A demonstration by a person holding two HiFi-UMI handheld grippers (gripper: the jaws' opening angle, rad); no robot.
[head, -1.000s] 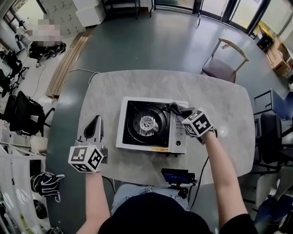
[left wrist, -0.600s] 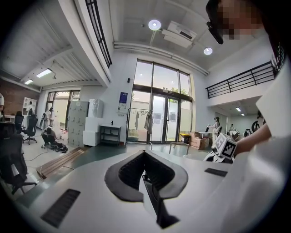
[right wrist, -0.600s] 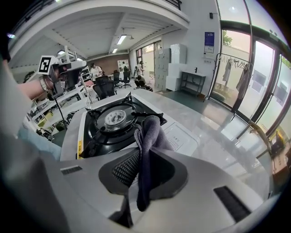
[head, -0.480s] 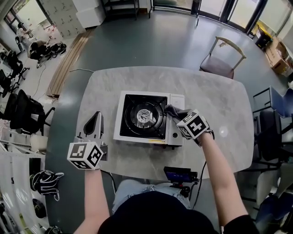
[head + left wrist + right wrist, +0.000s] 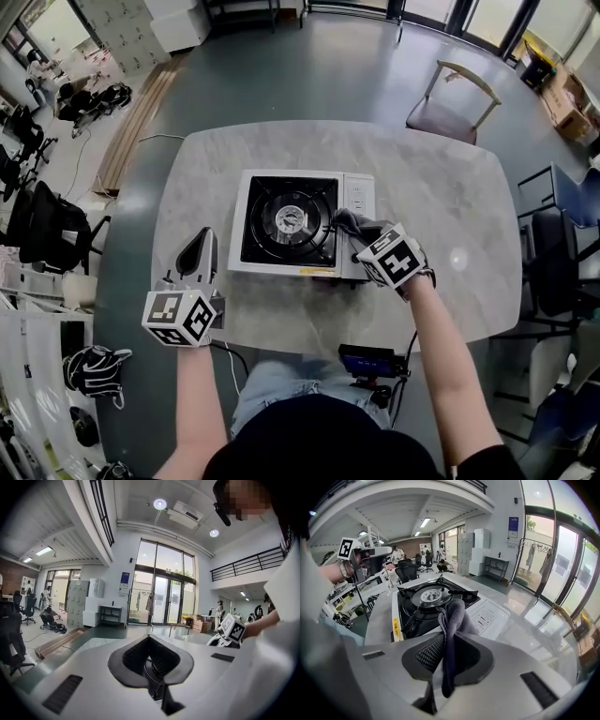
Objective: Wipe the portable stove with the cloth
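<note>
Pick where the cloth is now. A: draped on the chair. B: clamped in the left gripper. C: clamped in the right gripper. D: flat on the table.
C: the right gripper has its jaws shut on the cloth, at the right side of the stove.

Soft matt cloth (image 5: 452, 613); glossy metal stove (image 5: 362, 195)

Portable stove (image 5: 289, 217) mid-table, bare tabletop (image 5: 450, 187) open right and beyond, left hand-held gripper (image 5: 197, 246) beside stove's left edge
</note>
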